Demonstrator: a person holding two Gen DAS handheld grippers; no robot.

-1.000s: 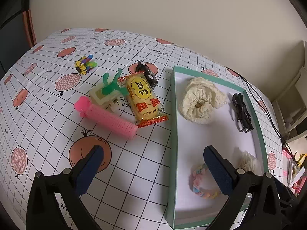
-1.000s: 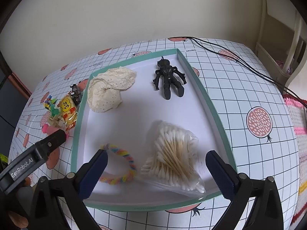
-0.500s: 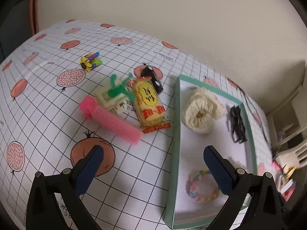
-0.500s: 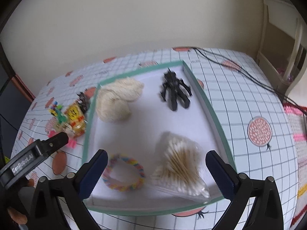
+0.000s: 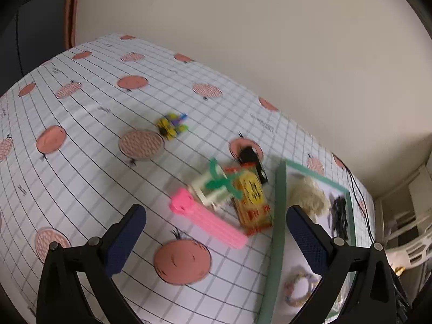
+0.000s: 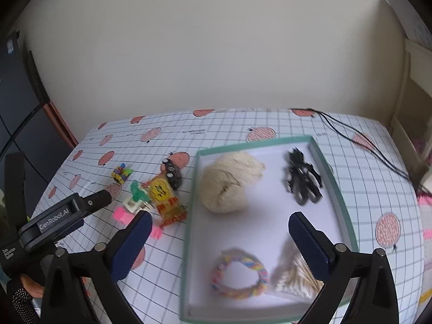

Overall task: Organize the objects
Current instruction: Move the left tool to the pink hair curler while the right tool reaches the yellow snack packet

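My left gripper [image 5: 216, 224] hangs open and empty above the loose pile: a pink hair roller [image 5: 208, 224], a yellow snack pack [image 5: 251, 197], a green figure [image 5: 221, 181] on a white block, and a black toy [image 5: 251, 159]. A small multicoloured toy [image 5: 171, 127] lies farther away. My right gripper [image 6: 220, 229], also open and empty, hovers over the green-rimmed tray [image 6: 189, 229]. Inside it are a cream scrunchie [image 6: 229, 183], a black figure [image 6: 302, 181], a pastel bracelet [image 6: 240, 275] and a bag of cotton swabs [image 6: 294, 278].
A black cable [image 6: 351, 135] runs across the table's far right corner. A cream shelf unit [image 6: 413, 108] stands beyond the right edge. The wall lies close behind the table. The left tool's black finger [image 6: 89, 203] juts in at the right wrist view's left.
Both grippers have risen and drawn back from the table. The left view has swung left, away from the tray. The right view now takes in the loose pile.
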